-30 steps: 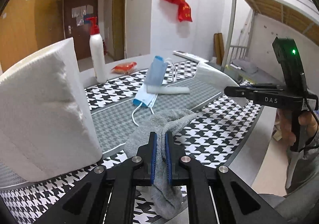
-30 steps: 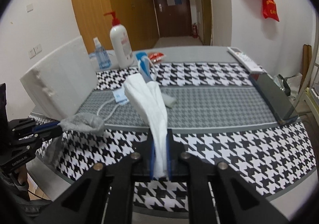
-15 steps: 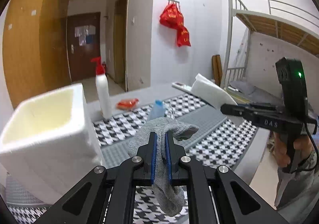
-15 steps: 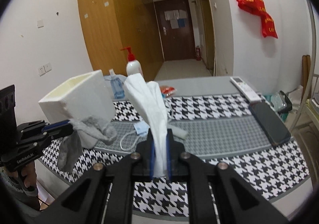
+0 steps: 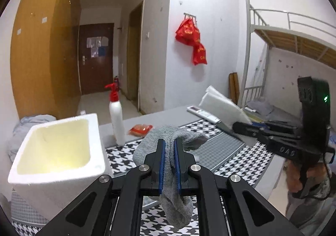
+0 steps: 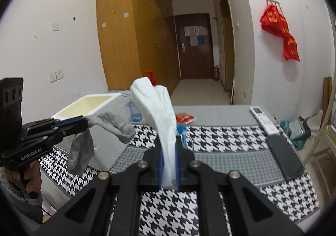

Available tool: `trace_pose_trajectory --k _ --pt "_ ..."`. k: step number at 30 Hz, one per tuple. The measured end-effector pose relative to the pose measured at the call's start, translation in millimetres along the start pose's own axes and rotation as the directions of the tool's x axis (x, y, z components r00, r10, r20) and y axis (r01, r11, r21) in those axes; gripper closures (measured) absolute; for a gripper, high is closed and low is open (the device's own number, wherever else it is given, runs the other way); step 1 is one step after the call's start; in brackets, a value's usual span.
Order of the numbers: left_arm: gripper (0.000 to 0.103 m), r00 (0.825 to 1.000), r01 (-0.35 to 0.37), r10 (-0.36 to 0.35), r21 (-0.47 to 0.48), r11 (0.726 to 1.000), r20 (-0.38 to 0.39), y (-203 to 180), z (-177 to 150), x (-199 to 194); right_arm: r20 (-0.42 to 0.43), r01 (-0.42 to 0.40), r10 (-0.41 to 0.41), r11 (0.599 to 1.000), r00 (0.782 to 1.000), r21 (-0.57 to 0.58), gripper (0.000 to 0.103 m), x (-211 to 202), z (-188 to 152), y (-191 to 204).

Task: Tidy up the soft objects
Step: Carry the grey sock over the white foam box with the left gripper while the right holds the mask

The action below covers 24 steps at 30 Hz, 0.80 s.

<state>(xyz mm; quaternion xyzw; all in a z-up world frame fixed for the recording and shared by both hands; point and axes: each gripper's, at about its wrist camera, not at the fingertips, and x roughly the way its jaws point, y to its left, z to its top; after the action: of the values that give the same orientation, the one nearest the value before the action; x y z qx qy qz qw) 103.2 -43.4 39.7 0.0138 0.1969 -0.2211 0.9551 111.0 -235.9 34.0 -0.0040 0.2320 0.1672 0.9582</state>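
Behind white cloth, pump bottle mostly hidden

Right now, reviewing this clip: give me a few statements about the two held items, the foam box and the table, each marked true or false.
1. The left gripper is shut on the grey knitted sock. True.
2. The right gripper holds a blue face mask. False: it is shut on a white folded cloth.
3. The white foam box already contains the sock. False: what shows of its inside is bare.
4. A dark phone lies flat on the houndstooth table cover. True.
5. The white pump bottle with red top lies on its side. False: it stands upright.
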Motion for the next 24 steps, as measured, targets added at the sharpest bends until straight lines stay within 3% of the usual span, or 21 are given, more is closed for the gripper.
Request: trace_pose_trajectory --k 10,24 --pt "0.094 0.996 -0.057 0.057 0.003 0.998 0.071 11.7 15.4 -15.7 0.035 -0.020 0.021 0.999 0.999 -0.038 0.091 2.4 14.2 10.6" --pt "0.094 0.982 -0.152 0.157 -0.052 0.987 0.106 47.0 21.8 -36.8 0.039 -0.107 0.111 0.990 0.993 -0.090 0.091 22.9 33.2 43.8"
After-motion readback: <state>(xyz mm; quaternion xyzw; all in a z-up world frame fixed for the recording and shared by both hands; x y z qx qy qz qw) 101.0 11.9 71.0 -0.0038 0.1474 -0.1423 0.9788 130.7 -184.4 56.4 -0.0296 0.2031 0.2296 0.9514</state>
